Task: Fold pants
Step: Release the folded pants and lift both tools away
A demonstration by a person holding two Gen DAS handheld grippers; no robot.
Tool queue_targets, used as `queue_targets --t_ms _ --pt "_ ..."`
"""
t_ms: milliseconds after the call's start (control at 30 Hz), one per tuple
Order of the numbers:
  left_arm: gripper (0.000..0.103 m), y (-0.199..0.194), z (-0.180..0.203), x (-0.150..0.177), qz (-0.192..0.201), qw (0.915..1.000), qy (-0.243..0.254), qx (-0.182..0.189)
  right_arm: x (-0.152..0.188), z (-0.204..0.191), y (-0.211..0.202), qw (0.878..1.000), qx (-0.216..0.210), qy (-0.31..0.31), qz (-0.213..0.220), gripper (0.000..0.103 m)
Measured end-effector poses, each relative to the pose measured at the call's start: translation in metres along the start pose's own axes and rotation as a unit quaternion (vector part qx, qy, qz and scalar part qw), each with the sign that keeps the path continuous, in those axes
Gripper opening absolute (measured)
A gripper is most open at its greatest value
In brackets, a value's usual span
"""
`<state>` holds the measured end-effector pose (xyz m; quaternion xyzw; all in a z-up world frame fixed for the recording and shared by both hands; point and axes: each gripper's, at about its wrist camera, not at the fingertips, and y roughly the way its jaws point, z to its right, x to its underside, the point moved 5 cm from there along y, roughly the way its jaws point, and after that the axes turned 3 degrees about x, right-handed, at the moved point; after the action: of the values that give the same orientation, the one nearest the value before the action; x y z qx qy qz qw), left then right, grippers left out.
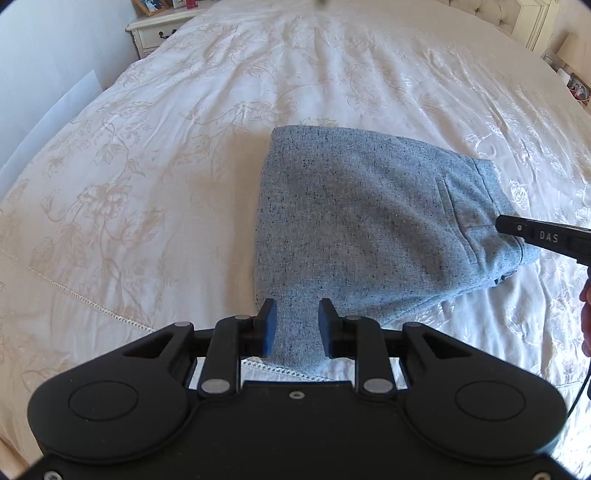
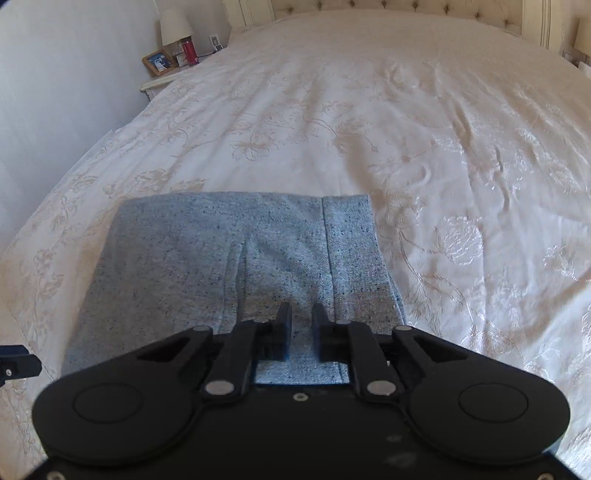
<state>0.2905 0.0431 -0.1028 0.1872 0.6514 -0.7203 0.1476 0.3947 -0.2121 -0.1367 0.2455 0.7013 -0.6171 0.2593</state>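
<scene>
The grey speckled pants (image 1: 369,221) lie folded into a compact block on the bed (image 1: 184,147), over a cream bedspread with a pale flower pattern, near the bed's close edge. The left gripper (image 1: 297,325) is tipped steeply down over the near left corner of the block; its blue-padded fingers (image 1: 269,326) stand apart with a strip of the grey cloth showing in the gap, and the pads do not press on it. The right gripper (image 2: 300,325) also slants downward, less steeply, above the waistband end of the pants (image 2: 240,266); its fingers (image 2: 284,325) are parted by a narrower gap with fabric seen between them, and they do not pinch it either. From the left wrist view the right gripper's black body (image 1: 543,236) reaches in from the right edge, its tip over the pocket seam, and part of the person's hand (image 1: 585,317) shows at that same edge. A bedside cabinet (image 2: 155,83) stands by the far left side of the bed, carrying a framed photo (image 2: 159,62), a lamp (image 2: 175,26) and a red can (image 2: 189,51).
</scene>
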Motion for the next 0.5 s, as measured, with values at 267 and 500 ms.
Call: queue_targets --t_ms 267,500 --pt "0.051 -0.059 0.018 0.006 0.027 0.9994 -0.01 -0.02 0.009 -0.029 -0.129 0.998 0.026 0.008 0.053 0.024" --pt "0.056 -0.098 0.039 0.022 0.031 0.9993 0.0 -0.021 0.034 -0.051 -0.202 0.997 0.041 0.006 0.067 0.027"
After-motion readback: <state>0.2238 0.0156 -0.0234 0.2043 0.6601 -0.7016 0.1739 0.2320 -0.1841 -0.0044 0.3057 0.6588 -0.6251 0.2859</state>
